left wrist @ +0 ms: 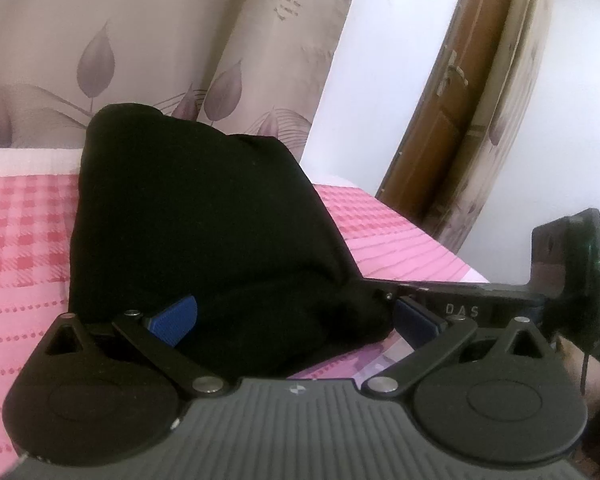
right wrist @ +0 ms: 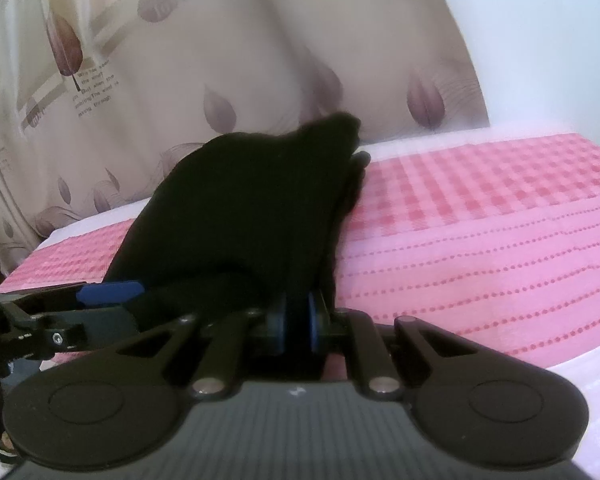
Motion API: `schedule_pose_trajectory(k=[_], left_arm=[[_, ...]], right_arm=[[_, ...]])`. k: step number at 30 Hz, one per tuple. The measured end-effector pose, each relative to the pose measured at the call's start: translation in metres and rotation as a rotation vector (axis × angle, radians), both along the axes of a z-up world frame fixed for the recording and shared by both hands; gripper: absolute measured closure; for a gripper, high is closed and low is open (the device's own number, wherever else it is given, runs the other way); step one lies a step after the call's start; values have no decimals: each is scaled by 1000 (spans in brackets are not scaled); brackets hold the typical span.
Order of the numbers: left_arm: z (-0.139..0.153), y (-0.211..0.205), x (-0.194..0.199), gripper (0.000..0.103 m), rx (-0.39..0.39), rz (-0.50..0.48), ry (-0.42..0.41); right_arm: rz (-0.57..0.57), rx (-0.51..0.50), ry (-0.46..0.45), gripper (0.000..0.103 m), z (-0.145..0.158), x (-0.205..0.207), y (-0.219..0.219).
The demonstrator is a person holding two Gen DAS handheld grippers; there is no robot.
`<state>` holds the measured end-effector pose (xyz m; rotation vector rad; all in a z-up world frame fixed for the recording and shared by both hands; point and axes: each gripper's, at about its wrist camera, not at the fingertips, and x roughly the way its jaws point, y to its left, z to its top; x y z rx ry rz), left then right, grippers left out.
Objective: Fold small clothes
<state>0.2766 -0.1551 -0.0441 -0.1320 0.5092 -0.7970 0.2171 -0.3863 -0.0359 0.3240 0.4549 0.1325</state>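
A black garment (left wrist: 204,224) lies bunched and partly lifted on a pink checked cloth (left wrist: 24,240). My left gripper (left wrist: 296,320) is open, its blue pads (left wrist: 178,318) set wide on either side of the garment's near edge. In the right wrist view the garment (right wrist: 252,208) rises as a folded ridge. My right gripper (right wrist: 297,322) is shut on the garment's near edge, the black cloth pinched between its blue pads (right wrist: 313,320). The left gripper's blue pad (right wrist: 112,292) shows at the left of that view.
The pink cloth (right wrist: 480,232) covers a flat surface with a white border. A leaf-printed curtain (left wrist: 148,48) hangs behind it. A brown wooden door (left wrist: 452,112) stands at the right, beside a white wall (left wrist: 384,40). The right gripper's black body (left wrist: 564,272) sits at the right.
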Motion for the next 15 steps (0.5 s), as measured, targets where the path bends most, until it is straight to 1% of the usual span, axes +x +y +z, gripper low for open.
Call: schedule_pose_trajectory(k=[4,15], left_arm=[[0,-2,-1,0,14,5,-8],[0,-10,-3,0,61,24,-33]], right_arm=[[-3,-12,2,92,0,0,2],[-2,-3,2,92,0,0,2]])
